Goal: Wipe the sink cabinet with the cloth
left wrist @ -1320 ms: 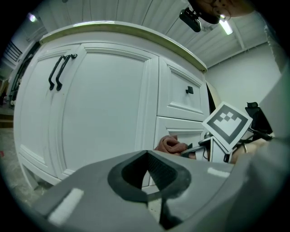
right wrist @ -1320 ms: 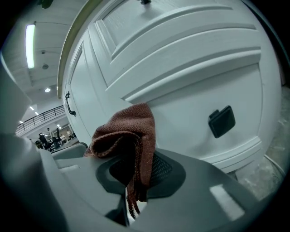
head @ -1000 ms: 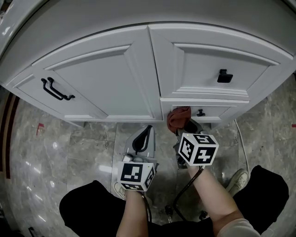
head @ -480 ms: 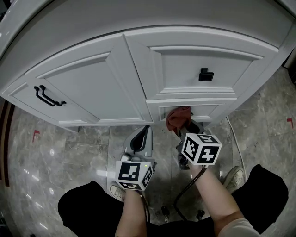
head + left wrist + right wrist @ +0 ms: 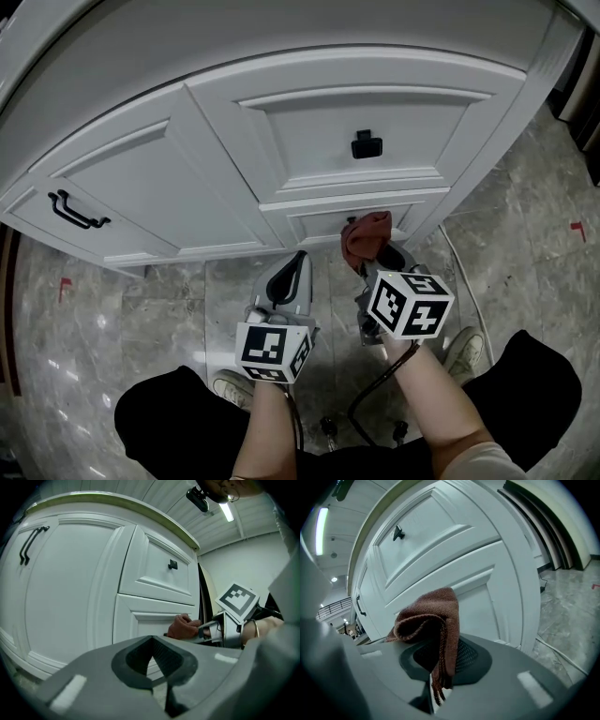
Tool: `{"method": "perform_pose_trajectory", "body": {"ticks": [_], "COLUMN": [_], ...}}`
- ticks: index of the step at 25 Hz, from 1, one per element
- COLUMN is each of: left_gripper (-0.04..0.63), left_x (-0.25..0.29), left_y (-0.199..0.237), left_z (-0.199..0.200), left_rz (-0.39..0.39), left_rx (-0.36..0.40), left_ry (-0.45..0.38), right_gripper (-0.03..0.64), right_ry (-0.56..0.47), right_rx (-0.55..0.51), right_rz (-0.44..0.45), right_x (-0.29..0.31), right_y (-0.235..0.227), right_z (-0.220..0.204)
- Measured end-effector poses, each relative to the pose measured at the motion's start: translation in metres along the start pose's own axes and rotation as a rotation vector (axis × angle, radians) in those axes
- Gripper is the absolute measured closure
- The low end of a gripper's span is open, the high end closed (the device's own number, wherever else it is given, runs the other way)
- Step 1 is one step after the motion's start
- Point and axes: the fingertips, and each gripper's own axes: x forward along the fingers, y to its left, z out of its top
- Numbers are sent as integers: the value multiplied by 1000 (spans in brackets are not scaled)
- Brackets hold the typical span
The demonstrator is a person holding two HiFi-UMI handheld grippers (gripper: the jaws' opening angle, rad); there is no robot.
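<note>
The white sink cabinet (image 5: 309,122) fills the upper head view, with a door at left and two drawers at right. My right gripper (image 5: 380,258) is shut on a reddish-brown cloth (image 5: 364,236), which presses against the lower drawer front (image 5: 319,223). In the right gripper view the cloth (image 5: 433,620) bunches over the jaws against the cabinet (image 5: 454,559). My left gripper (image 5: 289,281) is shut and holds nothing, low before the cabinet's base. The left gripper view shows my left gripper (image 5: 152,660), the cloth (image 5: 182,626) and my right gripper (image 5: 206,631) at the lower drawer.
A black knob (image 5: 367,144) sits on the upper drawer and a black bar handle (image 5: 73,210) on the left door. Grey marble floor (image 5: 122,319) lies below. A cable (image 5: 464,281) runs along the floor at right, near my shoes (image 5: 461,349).
The head view has swung right, so the cabinet has slid left in frame. The cloth now sits right of the lower drawer's middle and hides its small knob. The left gripper kept its place.
</note>
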Motion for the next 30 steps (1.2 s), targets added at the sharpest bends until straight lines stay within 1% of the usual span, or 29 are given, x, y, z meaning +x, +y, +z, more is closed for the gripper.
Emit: {"method": "perform_pose_trajectory", "body": {"ticks": [5,9,14,20,23,27,30], "left_gripper": [595,595,595,595,595,595,595], "left_x": [5,11,24,41,48,52,53], "left_y": [-6,-9,-22,-52,-66,-75,-80], "left_z": [-3,-6,-8,-12,-13,-16,-20], "left_rz": [-8,-12,-34,-89,-114,-126,-135], "left_rx": [5,6,2,2,3,-5,-9], "left_ry": [11,20,21,26,28,33,38], "right_gripper": [540,540,538,540,538,538,538], "right_ry": [-17,-23,-21,-41,-48,-50,-55], "right_rx": [33,64,48,56,64,79,95], "right_rz": [-43,-39,-33,-100,-110,-122,-167], "right_x": [2,9,8,-8,-15,-23,-31], "right_y": [-23,-28,-33,-67,-78,-86,-103], "right_z": [8,14,15,24,29,29,28]}}
